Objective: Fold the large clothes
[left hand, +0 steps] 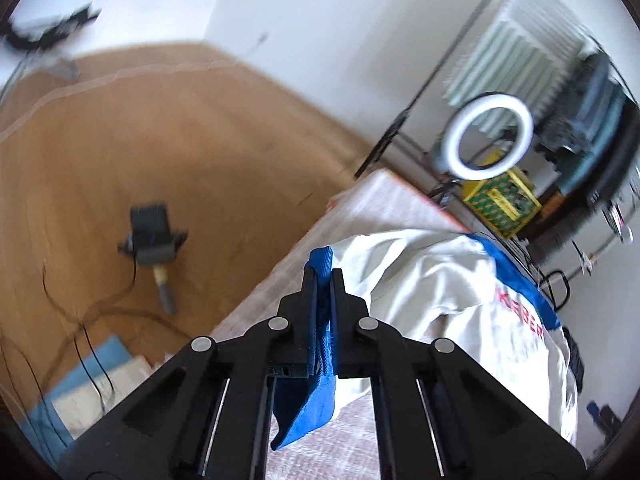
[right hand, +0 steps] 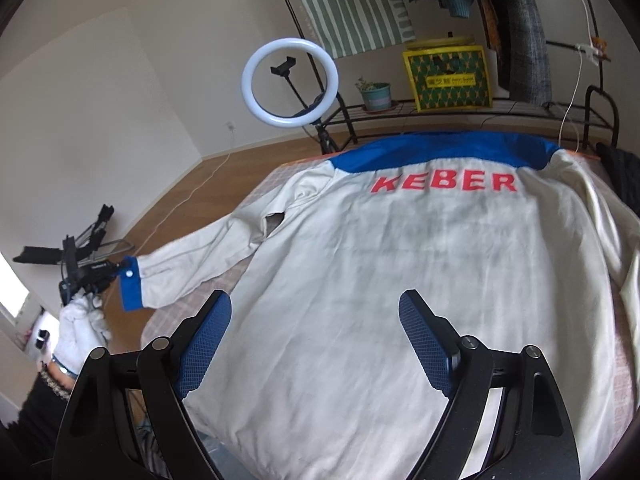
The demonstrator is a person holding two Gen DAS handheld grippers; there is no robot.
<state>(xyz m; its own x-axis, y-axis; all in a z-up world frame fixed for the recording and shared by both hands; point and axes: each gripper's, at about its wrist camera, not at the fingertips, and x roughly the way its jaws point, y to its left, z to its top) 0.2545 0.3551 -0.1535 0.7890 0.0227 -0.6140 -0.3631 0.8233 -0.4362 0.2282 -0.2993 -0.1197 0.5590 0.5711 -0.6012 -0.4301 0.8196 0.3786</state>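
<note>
A large white jacket (right hand: 400, 280) with a blue yoke and red "KEBER" lettering lies back-up on a bed. Its left sleeve stretches out past the bed's left edge. My left gripper (left hand: 323, 276) is shut on the sleeve's blue cuff (left hand: 316, 380); the right wrist view shows it (right hand: 110, 274) holding the cuff (right hand: 131, 284) in the air off the bed's left side. The jacket also shows in the left wrist view (left hand: 460, 300). My right gripper (right hand: 316, 308) is open and empty, hovering above the jacket's lower back.
The bed (right hand: 264, 184) has a pale checked cover. A ring light (right hand: 290, 83) on a stand, a yellow crate (right hand: 448, 76), a potted plant (right hand: 376, 94) and a clothes rack (right hand: 520, 20) stand beyond it. Cables and a dark device (left hand: 152, 236) lie on the wooden floor left of the bed.
</note>
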